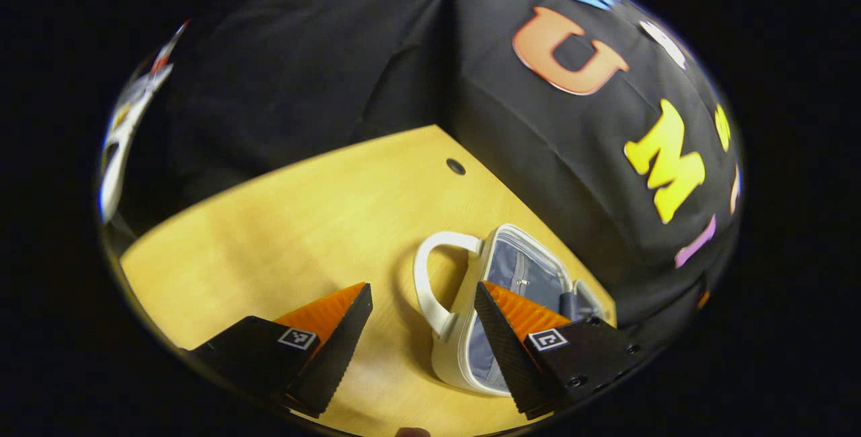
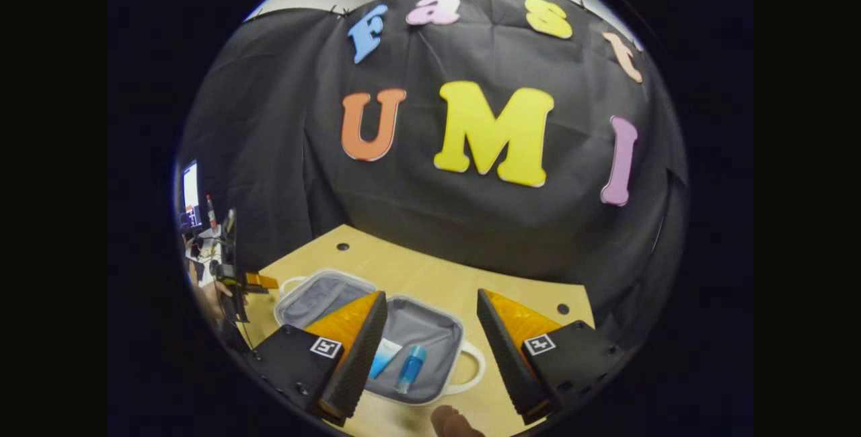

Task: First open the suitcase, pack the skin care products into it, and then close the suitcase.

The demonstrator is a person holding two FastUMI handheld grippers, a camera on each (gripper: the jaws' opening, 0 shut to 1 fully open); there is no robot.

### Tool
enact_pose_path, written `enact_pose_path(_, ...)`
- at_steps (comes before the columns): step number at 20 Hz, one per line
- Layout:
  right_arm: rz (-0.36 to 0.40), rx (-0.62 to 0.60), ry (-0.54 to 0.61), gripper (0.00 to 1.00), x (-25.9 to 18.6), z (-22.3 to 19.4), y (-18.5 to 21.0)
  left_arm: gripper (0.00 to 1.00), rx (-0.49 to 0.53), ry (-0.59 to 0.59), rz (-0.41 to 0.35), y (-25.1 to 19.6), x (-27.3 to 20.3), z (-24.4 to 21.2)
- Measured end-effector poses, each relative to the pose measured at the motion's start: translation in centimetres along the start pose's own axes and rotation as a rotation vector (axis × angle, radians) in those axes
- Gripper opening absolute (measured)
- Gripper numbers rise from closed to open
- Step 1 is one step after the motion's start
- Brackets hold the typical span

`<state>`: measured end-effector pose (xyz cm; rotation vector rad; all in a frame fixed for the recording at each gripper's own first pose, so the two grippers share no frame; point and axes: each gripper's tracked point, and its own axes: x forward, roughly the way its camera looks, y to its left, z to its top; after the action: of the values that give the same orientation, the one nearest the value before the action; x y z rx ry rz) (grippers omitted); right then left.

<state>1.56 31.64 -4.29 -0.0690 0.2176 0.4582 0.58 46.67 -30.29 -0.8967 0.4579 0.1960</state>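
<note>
A small white suitcase [image 2: 471, 373] lies opened flat on the wooden table [image 2: 430, 275], both grey-lined halves facing up. The nearer half holds a light blue tube [image 2: 385, 358] and a blue bottle [image 2: 410, 368]. My right gripper [image 2: 430, 349] hovers open just above that half, empty. In the left gripper view the suitcase [image 1: 427, 282] shows its white handle and grey lining, one half tilted up. My left gripper [image 1: 424, 339] is open beside the handle, touching nothing. The right gripper view also shows the left gripper [image 2: 264, 281] at the suitcase's far left, held by a hand.
Bare tabletop [image 1: 289, 235] stretches left of the suitcase. Cable holes [image 2: 563, 308] sit near the table's back edge. The black cloth wall closes the back and sides. A screen and clutter [image 2: 192, 188] stand off to the far left. A fingertip [image 2: 449, 421] shows at the bottom edge.
</note>
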Motion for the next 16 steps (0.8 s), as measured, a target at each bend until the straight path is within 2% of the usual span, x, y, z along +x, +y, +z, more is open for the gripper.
enact_pose_path(2,-0.008,0.021,-0.002,0.79,-2.2,0.5,-1.4,0.97,-0.155,0.022,-0.074,0.4,1.8,-0.1)
enact_pose_path(4,-0.065,0.021,0.004,0.80,-3.9,0.6,-4.1,0.96,-0.253,0.021,-0.129,1.0,2.6,0.3)
enact_pose_path(5,-0.092,0.024,0.005,0.77,-4.8,0.4,-5.2,0.90,-0.284,0.025,-0.138,1.1,3.1,0.3)
enact_pose_path(6,-0.120,0.029,0.006,0.79,-5.5,0.4,-6.2,0.87,-0.289,0.035,-0.135,1.5,3.4,0.2)
enact_pose_path(7,-0.146,0.037,0.010,0.77,-6.3,0.0,-7.3,0.72,-0.292,0.053,-0.137,1.5,3.8,-0.2)
enact_pose_path(8,-0.165,0.046,0.015,0.79,-7.0,-0.3,-8.0,0.75,-0.298,0.068,-0.137,1.5,4.0,-0.7)
enact_pose_path(9,-0.187,0.054,0.017,0.80,-7.7,-0.6,-8.8,0.48,-0.311,0.079,-0.151,1.1,4.2,-0.7)
enact_pose_path(10,-0.211,0.063,0.017,0.79,-8.4,-0.7,-9.8,0.40,-0.336,0.072,-0.166,0.9,4.0,-0.4)
enact_pose_path(11,-0.234,0.076,0.012,0.79,-9.1,-0.8,-10.8,0.24,-0.361,0.066,-0.174,0.6,4.2,-0.2)
enact_pose_path(12,-0.252,0.097,0.006,0.79,-9.8,-0.9,-11.6,0.16,-0.360,0.064,-0.185,0.2,4.0,-0.1)
enact_pose_path(13,-0.274,0.117,0.003,0.80,-10.4,-1.1,-12.5,0.12,-0.334,0.058,-0.194,-0.1,3.8,-0.2)
enact_pose_path(15,-0.341,0.140,-0.014,0.77,-11.9,-1.2,-15.2,0.08,-0.248,0.051,-0.192,-1.0,3.6,0.1)
enact_pose_path(16,-0.372,0.144,-0.027,0.79,-12.5,-1.2,-16.4,0.07,-0.211,0.050,-0.175,-1.2,3.4,0.4)
